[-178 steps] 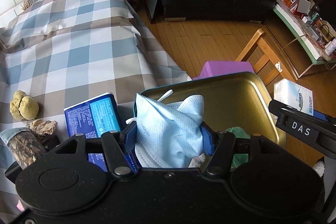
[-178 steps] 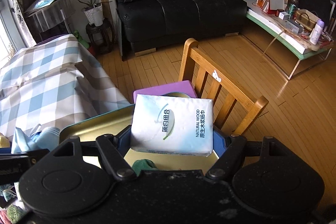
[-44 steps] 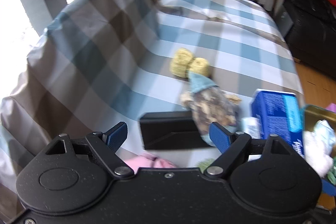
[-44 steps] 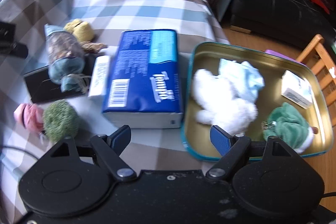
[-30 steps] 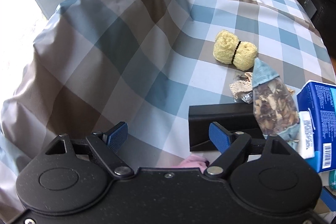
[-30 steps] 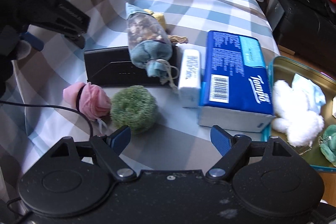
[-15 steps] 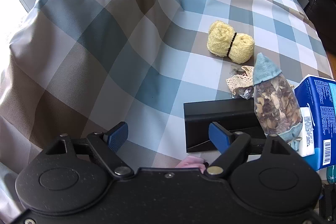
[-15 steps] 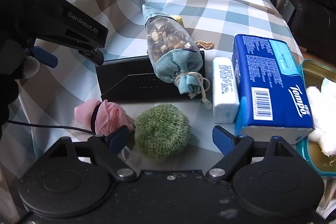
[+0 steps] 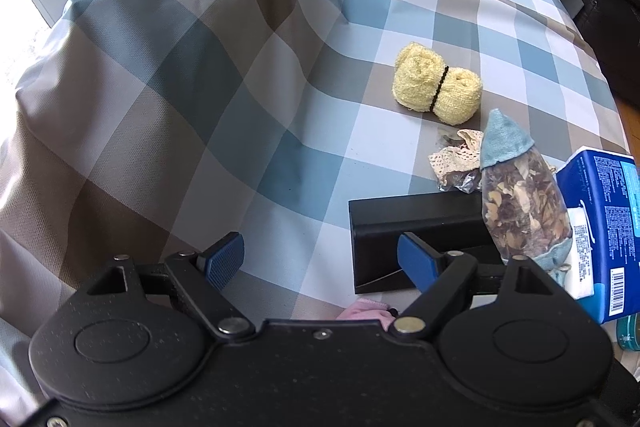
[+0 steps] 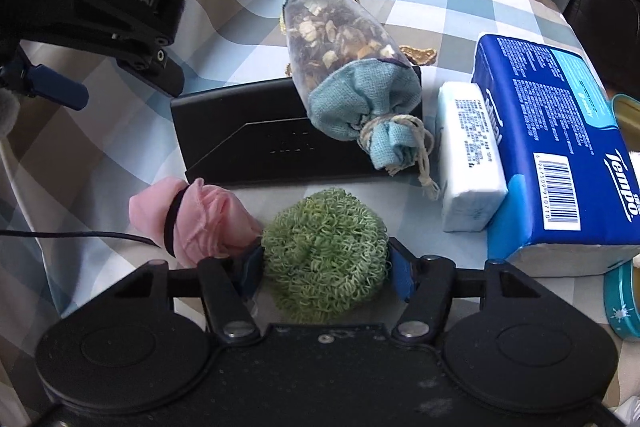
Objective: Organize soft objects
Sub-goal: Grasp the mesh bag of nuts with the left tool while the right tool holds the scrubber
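A green curly scrubber ball [image 10: 326, 259] lies on the checked cloth, and the blue pads of my right gripper [image 10: 326, 267] are closing on its two sides. A pink rolled cloth with a black band [image 10: 192, 223] touches the ball's left side. A sachet of dried pieces with blue fabric ends [image 10: 344, 67] leans over a black box [image 10: 256, 143]. My left gripper [image 9: 320, 261] hangs open above the cloth with nothing between its fingers; it also shows at the upper left in the right wrist view. A yellow rolled towel [image 9: 436, 89] lies farther back.
A small white tissue pack [image 10: 468, 155] and a large blue Tempo tissue pack [image 10: 560, 155] stand right of the box. A teal-rimmed tin [image 10: 620, 303] sits at the right edge. A lace scrap [image 9: 456, 163] lies by the sachet. A black cable [image 10: 80, 234] crosses the left.
My right gripper came down and forward over the green ball and its jaws narrowed from wide apart to the ball's sides. The left gripper stayed open and nearly still.
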{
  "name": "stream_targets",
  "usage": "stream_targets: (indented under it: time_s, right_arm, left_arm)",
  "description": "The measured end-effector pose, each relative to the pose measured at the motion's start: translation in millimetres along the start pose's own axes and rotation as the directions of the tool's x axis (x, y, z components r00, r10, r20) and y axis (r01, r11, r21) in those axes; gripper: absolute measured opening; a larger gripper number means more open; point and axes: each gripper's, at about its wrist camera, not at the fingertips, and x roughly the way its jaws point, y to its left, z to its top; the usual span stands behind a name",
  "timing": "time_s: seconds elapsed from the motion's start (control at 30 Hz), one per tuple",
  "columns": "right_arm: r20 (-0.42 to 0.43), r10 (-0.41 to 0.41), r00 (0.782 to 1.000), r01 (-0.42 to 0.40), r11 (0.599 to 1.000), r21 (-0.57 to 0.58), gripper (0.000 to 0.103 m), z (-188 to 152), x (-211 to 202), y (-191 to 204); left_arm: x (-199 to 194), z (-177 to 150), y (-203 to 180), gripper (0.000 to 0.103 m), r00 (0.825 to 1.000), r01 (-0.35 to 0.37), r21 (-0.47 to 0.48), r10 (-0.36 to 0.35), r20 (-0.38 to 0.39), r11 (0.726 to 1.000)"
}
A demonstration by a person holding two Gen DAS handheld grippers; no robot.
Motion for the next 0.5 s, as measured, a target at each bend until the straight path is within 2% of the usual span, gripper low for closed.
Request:
stream_targets:
  time_s: [0.33,0.5]
  right_arm:
    - [-0.046,-0.012,0.999,0.012,1.000,0.013,0.059,-9.0,-37.4,-19.6]
    - [-0.032,-0.021,0.999,0.020,1.000,-0.020,0.059,-19.0,-65.5,-27.4]
  left_arm:
    - [-7.7,-3.8,-19.2,0.080,0.999,0.051,0.072,-0.052,0.016,0.996]
    - [-11.0,-0.9,-35.6,0.080,0.996,0.087,0.092,-0.089,0.010,0.992]
